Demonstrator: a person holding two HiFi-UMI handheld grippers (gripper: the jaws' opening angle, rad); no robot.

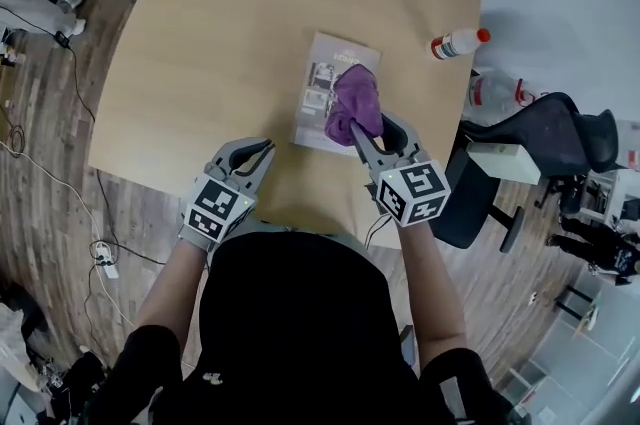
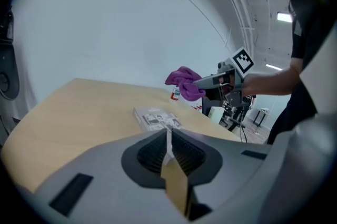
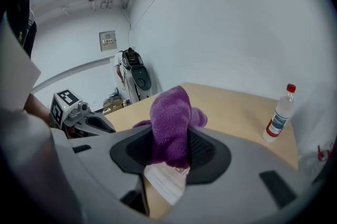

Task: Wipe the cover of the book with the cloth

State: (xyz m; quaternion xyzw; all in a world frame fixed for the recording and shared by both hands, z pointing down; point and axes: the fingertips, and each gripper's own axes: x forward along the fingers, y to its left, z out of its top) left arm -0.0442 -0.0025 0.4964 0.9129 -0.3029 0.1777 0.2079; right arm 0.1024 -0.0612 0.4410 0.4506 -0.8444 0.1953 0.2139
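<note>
One book (image 1: 316, 93) lengthwise away, right gripper (image 1: 368, 127) jaws clamp cloth (image 1: 356, 99), left gripper (image 1: 266, 149) jaws closed

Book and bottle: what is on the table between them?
Nothing. Between the book and the bottle there is only bare table, as the head view shows.

The head view looks steeply down from above the person at the pale wooden desk (image 1: 200, 63), far enough to show nearly its whole top. Each gripper view rides low and close behind its own jaws, facing across the desk toward a white wall (image 2: 131, 22). All three share the desk's far right corner, where a clear red-capped plastic bottle (image 1: 458, 43) stands.
</note>
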